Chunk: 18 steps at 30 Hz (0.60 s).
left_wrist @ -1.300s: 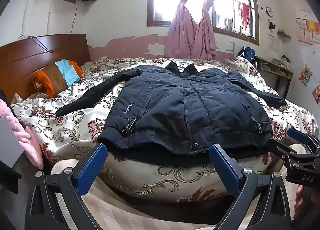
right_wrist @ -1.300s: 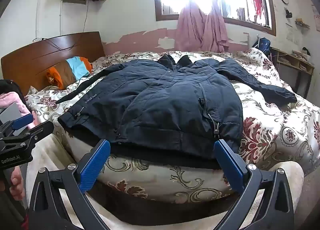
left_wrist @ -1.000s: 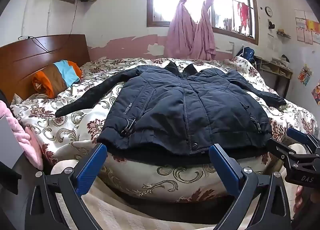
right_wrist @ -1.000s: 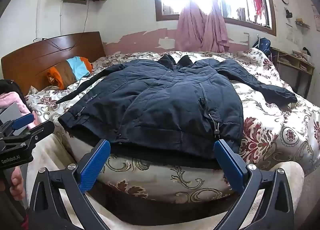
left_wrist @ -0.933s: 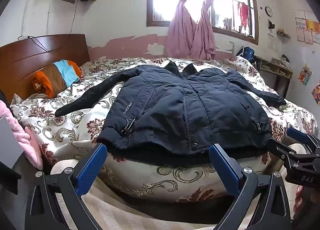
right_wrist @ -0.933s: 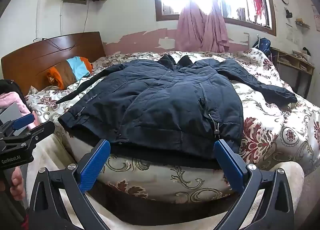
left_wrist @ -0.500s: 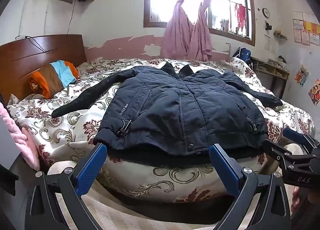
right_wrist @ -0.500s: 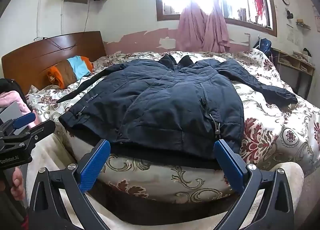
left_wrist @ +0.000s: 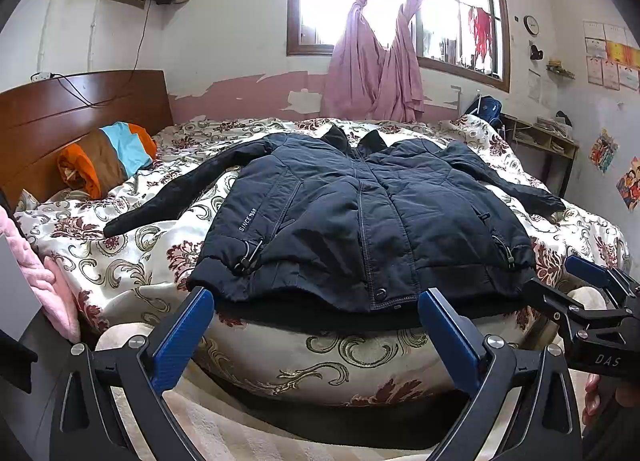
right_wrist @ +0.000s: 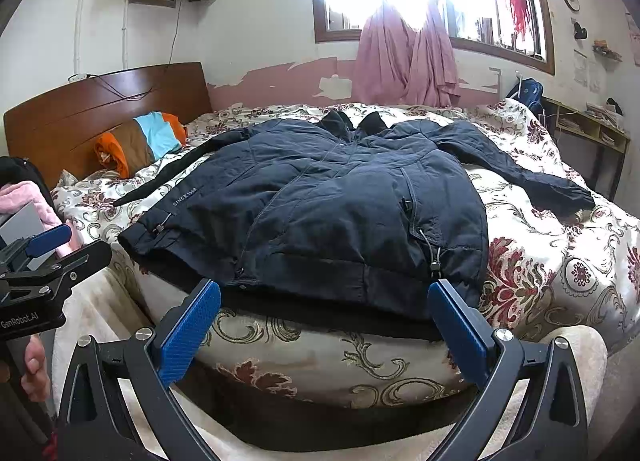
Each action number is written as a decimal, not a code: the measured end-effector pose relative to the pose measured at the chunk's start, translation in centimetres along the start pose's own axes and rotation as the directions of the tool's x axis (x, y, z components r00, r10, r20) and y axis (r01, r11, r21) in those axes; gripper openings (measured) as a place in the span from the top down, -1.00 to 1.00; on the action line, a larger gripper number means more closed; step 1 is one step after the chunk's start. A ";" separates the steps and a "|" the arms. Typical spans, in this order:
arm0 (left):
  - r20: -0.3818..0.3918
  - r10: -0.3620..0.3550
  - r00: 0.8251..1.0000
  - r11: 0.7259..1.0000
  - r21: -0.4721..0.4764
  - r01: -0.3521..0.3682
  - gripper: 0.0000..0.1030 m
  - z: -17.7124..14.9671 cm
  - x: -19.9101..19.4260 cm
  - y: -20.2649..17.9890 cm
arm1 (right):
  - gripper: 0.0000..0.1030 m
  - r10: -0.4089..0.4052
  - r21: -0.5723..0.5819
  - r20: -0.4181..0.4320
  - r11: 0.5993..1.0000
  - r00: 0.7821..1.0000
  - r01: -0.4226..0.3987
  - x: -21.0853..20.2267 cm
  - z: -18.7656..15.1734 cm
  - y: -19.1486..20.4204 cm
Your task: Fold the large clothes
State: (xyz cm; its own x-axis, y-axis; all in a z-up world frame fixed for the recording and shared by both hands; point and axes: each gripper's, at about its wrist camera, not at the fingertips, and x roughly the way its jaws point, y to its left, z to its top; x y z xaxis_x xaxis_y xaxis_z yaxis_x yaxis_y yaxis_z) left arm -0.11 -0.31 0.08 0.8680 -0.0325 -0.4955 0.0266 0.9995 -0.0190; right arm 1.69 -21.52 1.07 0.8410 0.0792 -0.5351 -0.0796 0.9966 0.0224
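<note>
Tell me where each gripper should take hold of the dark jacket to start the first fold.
Probably the sleeve cuffs. The jacket lies flat, front up, sleeves spread. Left gripper could come from the left onto its cuff; right gripper from the right onto the other. Both cuffs are thin free ends lying on the bedspread, easy to pinch.

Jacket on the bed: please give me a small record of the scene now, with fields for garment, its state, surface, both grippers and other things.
garment: dark jacket
state: spread flat, front up, closed, both sleeves out to the sides, not yet folded
surface: floral bedspread, hem at the near edge
left gripper: open, short of the hem, holding nothing
right gripper: open, short of the hem, holding nothing
other: striped pillow by the headboard; pink curtain
</note>
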 end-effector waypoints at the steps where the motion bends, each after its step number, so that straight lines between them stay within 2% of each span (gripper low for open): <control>1: 0.000 0.000 1.000 1.000 0.000 0.000 -1.00 0.0 0.0 0.0 | -0.98 0.000 0.000 0.000 1.000 1.000 0.000 0.0 0.0 0.0; 18: 0.001 0.001 1.000 1.000 0.001 -0.001 -1.00 0.0 0.0 0.0 | -0.98 0.000 0.000 0.000 1.000 1.000 0.000 0.0 0.0 0.0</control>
State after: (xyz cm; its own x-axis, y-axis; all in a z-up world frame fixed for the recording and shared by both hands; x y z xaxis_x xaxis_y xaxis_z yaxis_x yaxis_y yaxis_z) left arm -0.10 -0.35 0.05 0.8685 -0.0311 -0.4947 0.0258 0.9995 -0.0175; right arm 1.67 -21.51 1.09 0.8413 0.0791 -0.5348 -0.0793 0.9966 0.0226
